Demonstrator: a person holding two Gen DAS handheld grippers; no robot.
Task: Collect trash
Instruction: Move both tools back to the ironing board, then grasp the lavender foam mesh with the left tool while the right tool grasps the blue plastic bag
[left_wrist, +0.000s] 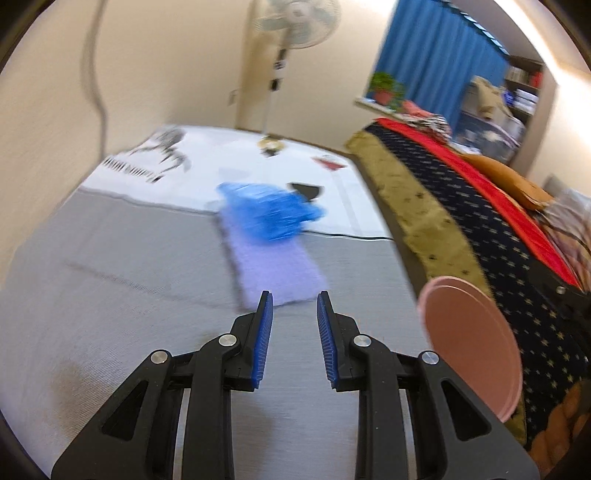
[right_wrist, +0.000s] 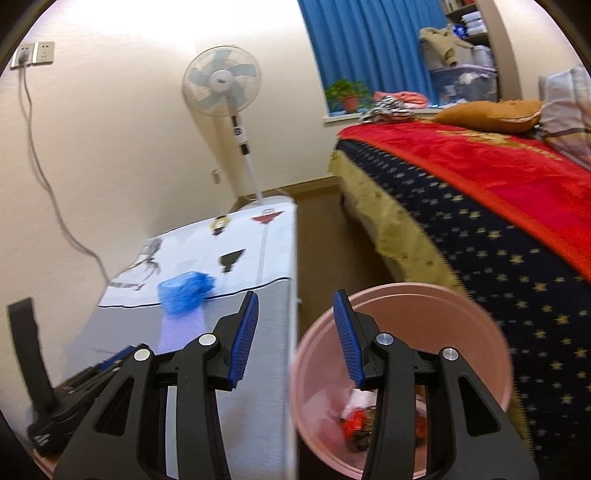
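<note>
Both tools — left tool (left_wrist: 294, 308), right tool (right_wrist: 295, 308) — released, empty; blue wrapper (left_wrist: 267, 214) may slip off desk (left_wrist: 110, 258), missing pink bin (right_wrist: 480, 332).

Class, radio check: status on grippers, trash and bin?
Left gripper and right gripper open, empty. Blue bag on table. Pink bin beside table, trash inside. Nothing blocking.
</note>
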